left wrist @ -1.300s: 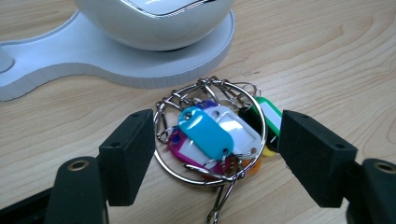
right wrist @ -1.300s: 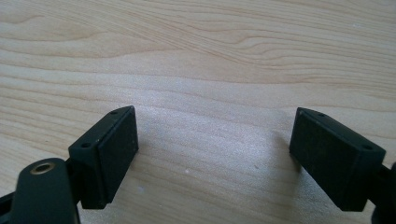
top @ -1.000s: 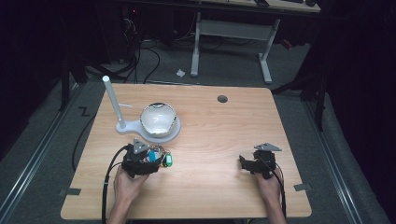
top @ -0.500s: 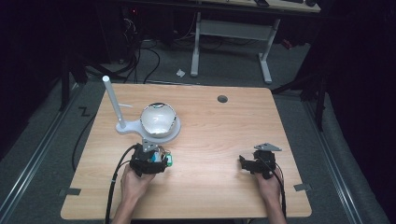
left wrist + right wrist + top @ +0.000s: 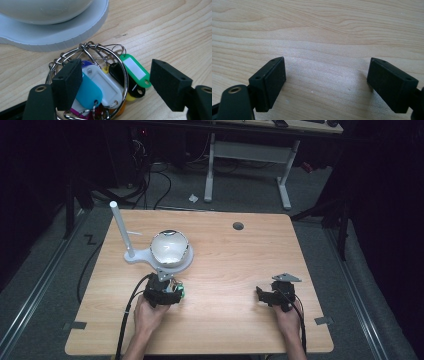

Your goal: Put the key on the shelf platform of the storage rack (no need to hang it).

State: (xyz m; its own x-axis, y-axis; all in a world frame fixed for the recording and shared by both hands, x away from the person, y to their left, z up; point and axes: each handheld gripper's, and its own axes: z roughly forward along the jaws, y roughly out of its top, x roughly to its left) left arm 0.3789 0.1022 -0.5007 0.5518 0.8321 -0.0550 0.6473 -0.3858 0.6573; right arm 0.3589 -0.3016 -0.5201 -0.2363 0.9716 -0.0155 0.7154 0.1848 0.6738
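We see the left tool spread wide over a bunch of key tags on a metal ring, lying on the table just beside the white stand's base; its left jaw covers part of the teal tag, and the lower tags are cut off at the frame's bottom. From above, the bunch is mostly hidden under that tool. Our right tool rests released over bare wood, well apart.

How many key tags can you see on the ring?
At least 7: teal, white, black, green, with slivers of purple, yellow and magenta beneath. More may be hidden under these.
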